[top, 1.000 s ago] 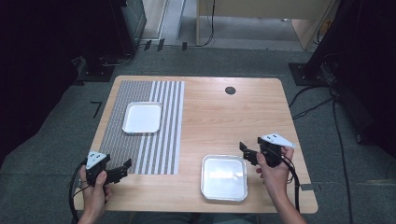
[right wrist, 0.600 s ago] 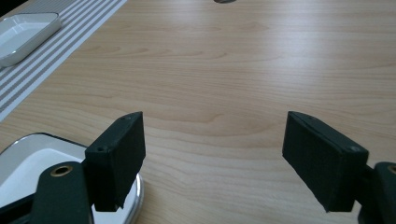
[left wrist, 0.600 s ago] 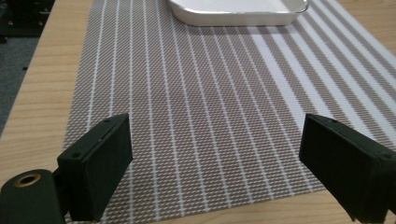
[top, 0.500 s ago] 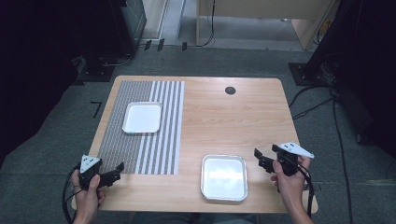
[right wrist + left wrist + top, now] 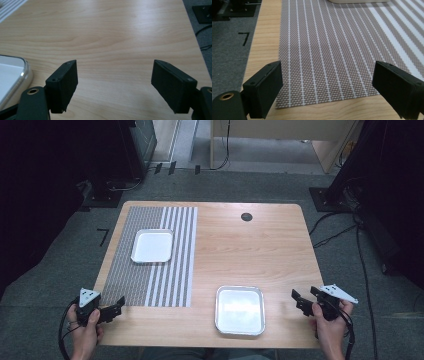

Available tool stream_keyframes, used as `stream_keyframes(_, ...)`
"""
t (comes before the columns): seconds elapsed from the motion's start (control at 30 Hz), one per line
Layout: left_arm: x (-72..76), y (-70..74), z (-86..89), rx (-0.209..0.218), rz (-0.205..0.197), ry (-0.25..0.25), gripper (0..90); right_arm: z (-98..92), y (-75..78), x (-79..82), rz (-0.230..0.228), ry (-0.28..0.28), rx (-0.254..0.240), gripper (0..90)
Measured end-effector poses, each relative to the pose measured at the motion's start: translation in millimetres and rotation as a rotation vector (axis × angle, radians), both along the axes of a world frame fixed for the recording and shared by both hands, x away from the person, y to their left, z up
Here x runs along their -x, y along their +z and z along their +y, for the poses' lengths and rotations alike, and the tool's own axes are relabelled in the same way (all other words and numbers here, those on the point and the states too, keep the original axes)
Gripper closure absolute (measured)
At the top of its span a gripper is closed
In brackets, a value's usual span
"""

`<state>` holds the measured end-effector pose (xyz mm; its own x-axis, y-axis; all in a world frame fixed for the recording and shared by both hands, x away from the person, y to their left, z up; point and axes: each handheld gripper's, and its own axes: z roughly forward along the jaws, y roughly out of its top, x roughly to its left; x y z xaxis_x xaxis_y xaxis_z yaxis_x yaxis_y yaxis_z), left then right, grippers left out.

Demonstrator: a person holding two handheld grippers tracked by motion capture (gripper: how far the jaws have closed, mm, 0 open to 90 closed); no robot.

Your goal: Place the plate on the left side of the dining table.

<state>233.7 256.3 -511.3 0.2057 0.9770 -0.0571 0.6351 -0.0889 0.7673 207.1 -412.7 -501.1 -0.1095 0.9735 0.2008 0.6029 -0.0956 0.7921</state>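
I held both tongs low at the near edge of the pale wooden counter (image 5: 240, 250), each with its jaws standing wide apart and nothing between them. My left tongs (image 5: 114, 307) hovered by the near left corner of the brown-and-white striped woven placemat (image 5: 324, 57), well short of the white rectangular tray (image 5: 152, 245) that sat on the mat's far part. My right tongs (image 5: 301, 301) sat just right of the shiny metal rectangular tray (image 5: 239, 310), which lay flat near the front edge; its rounded rim (image 5: 23, 75) showed just beside my left jaw in the right gripper view. I judged the metal tray risky: its rim was low and slick, so a shallow bite could slip, and a nudge toward me could push it off the counter. On the left, a low jaw could snag the mat's edge and drag the white tray with it.
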Motion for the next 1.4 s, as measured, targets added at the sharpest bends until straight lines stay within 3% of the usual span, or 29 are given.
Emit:
stream_keyframes(0.6, 1.0, -6.1, -8.5, -0.096, 0.033, -0.033, 9.2, -16.8, -22.6, 12.2, 0.067, -0.040, 0.028, 21.6)
stream_keyframes(0.77, -0.3, -6.6, -6.5, -0.077, 0.047, -0.030, 8.6, -16.5, -22.7, 13.0, 0.066, -0.049, 0.022, 21.8)
stream_keyframes(1.13, -0.2, -7.0, -6.2, -0.075, 0.046, -0.030, 8.1, -9.9, -23.0, 12.8, 0.077, -0.041, 0.097, 21.5)
stream_keyframes(1.23, -0.2, -7.0, -6.1, -0.075, 0.046, -0.030, 8.2, -3.4, -23.6, 11.9, 0.089, -0.029, 0.178, 21.4)
stream_keyframes(1.4, 0.0, -7.0, -6.3, -0.076, 0.046, -0.033, 8.1, -2.6, -23.6, 11.9, 0.090, -0.021, 0.179, 20.6)
